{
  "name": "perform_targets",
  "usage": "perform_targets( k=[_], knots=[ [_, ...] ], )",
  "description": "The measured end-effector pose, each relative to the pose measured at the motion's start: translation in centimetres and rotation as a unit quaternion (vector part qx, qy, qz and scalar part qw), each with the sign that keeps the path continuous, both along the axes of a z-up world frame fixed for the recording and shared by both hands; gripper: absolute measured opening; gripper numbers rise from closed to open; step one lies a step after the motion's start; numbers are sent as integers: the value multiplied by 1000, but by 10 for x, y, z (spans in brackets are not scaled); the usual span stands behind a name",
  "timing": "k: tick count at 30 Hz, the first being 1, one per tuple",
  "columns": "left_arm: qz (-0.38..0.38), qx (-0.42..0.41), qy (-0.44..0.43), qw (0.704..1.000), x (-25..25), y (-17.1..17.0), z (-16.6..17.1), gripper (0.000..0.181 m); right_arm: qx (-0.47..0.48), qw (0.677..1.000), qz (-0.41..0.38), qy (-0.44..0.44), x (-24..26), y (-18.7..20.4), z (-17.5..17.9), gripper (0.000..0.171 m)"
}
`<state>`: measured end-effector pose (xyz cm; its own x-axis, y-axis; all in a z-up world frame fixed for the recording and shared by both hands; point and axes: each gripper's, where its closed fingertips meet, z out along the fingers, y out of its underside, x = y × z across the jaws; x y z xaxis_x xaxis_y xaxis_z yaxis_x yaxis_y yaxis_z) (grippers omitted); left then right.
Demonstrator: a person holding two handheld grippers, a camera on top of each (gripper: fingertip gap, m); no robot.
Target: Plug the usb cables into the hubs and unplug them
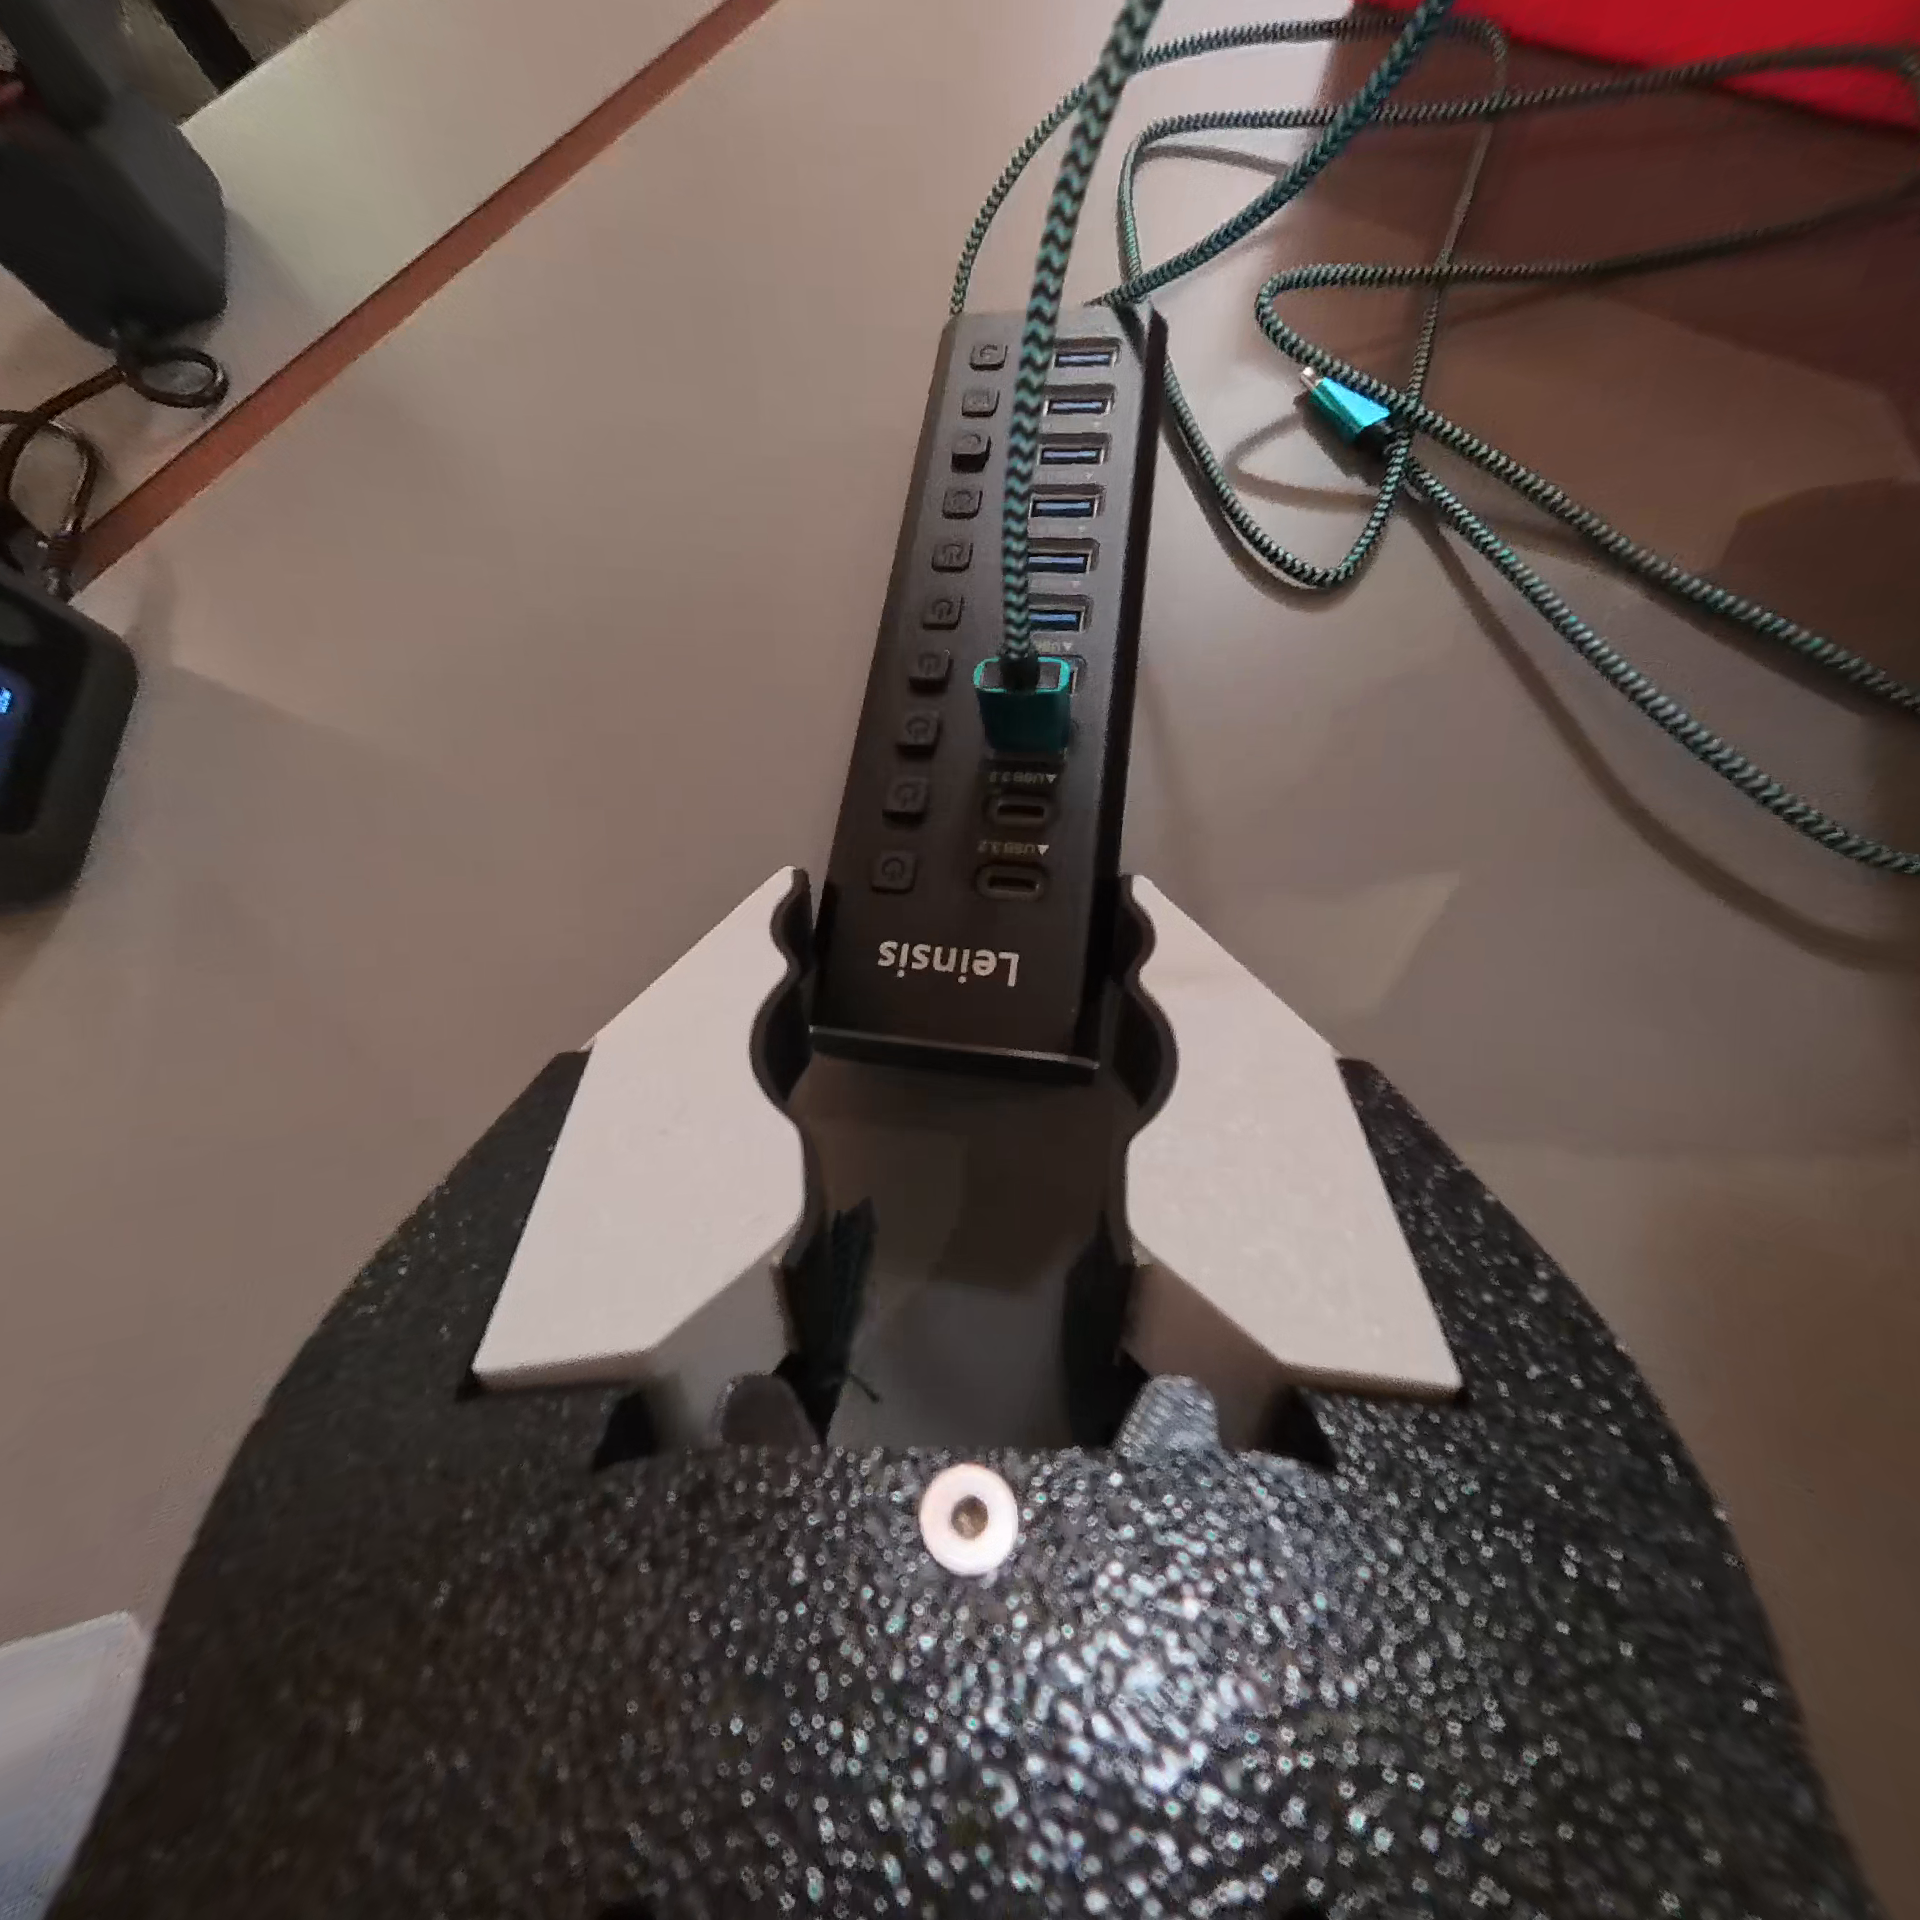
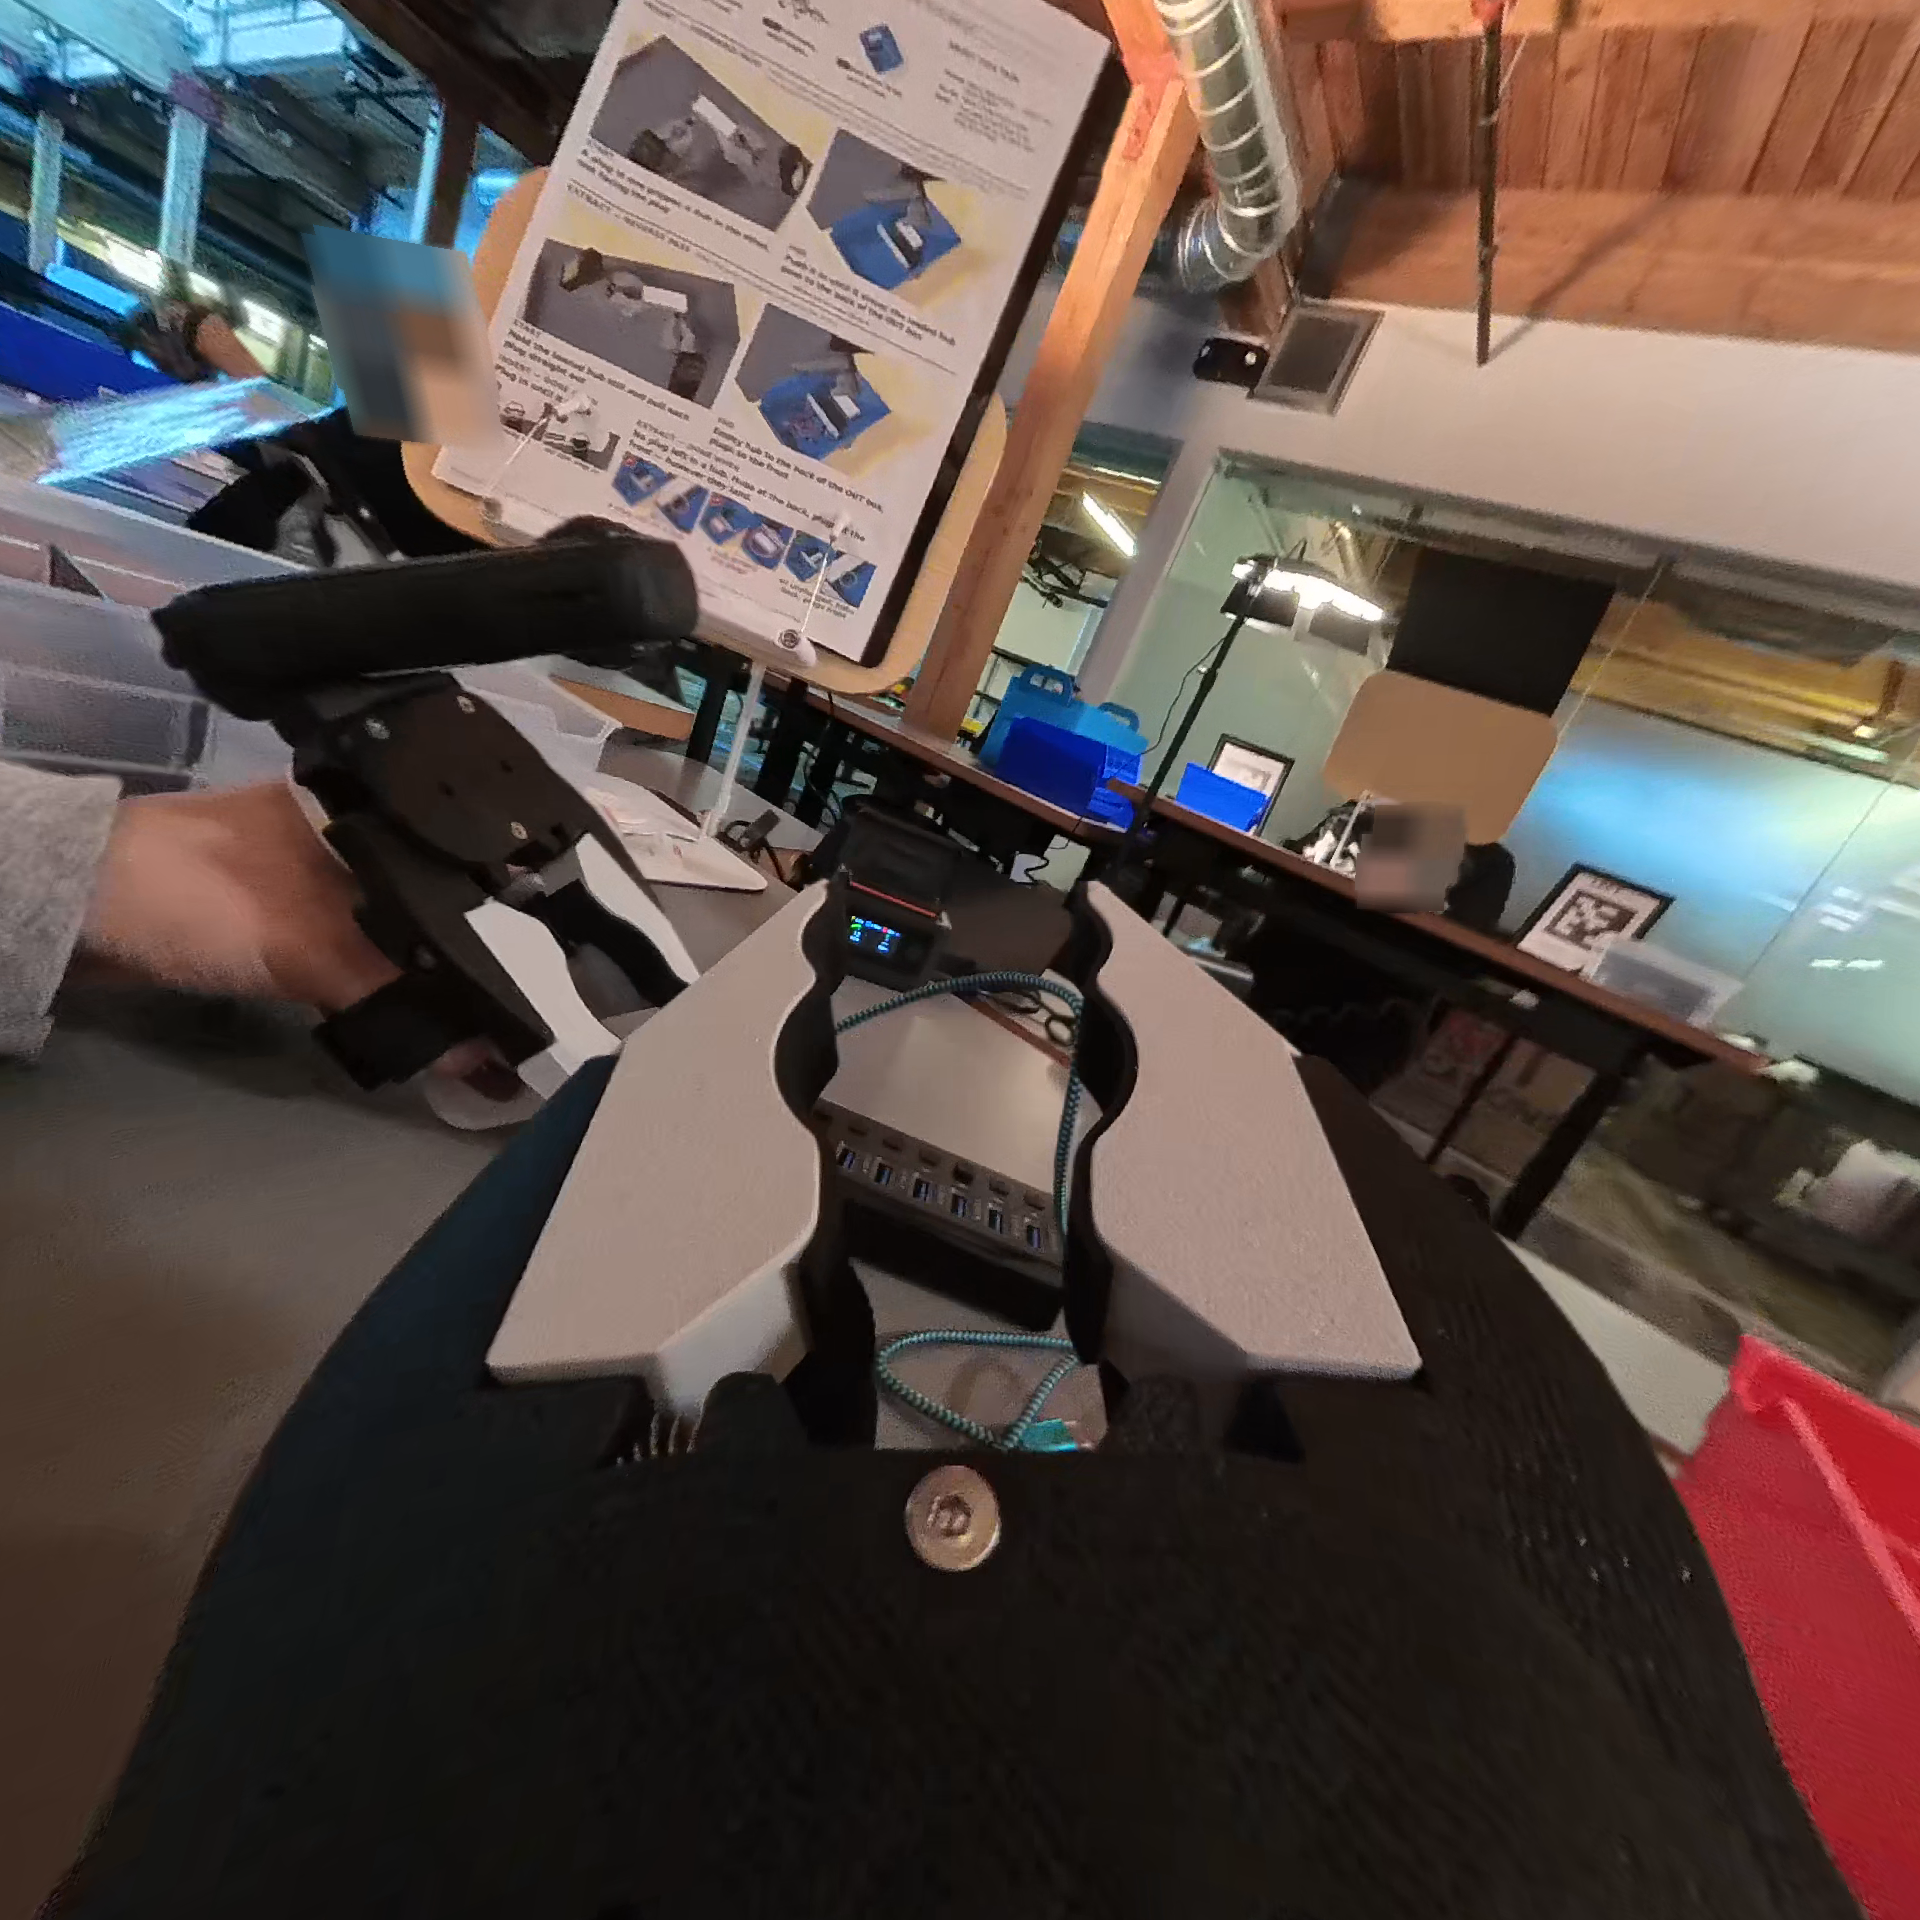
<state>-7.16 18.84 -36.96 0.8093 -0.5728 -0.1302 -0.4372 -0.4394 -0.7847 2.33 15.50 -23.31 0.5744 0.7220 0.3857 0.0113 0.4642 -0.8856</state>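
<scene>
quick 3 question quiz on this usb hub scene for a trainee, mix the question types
1. True or false: the left gripper clamps the near end of the long black multi-port USB hub.
2. Where does the teal plug of the braided teal-and-black cable sit?
A. in a hub port
B. loose on the table
C. between the right gripper's fingers
3. Fill in: the second teal connector lies on the beige ____.

Key: 1 true; 2 A; 3 table
</scene>
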Motion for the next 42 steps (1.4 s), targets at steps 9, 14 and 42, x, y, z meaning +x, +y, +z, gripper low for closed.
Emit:
perform_targets(
  k=[9,14,42],
  knots=[
    [105,178,2,978,-19,5,54,61,-64,998,22,9,-3,11,-12,36],
    [97,206,-101,969,-13,-4,78,52,-57,998,16,-10,-6,11,-16,26],
    [117,175,-92,973,-20,3,59,4,-71,997,23,-34,-6,9,-26,24]
  ],
)
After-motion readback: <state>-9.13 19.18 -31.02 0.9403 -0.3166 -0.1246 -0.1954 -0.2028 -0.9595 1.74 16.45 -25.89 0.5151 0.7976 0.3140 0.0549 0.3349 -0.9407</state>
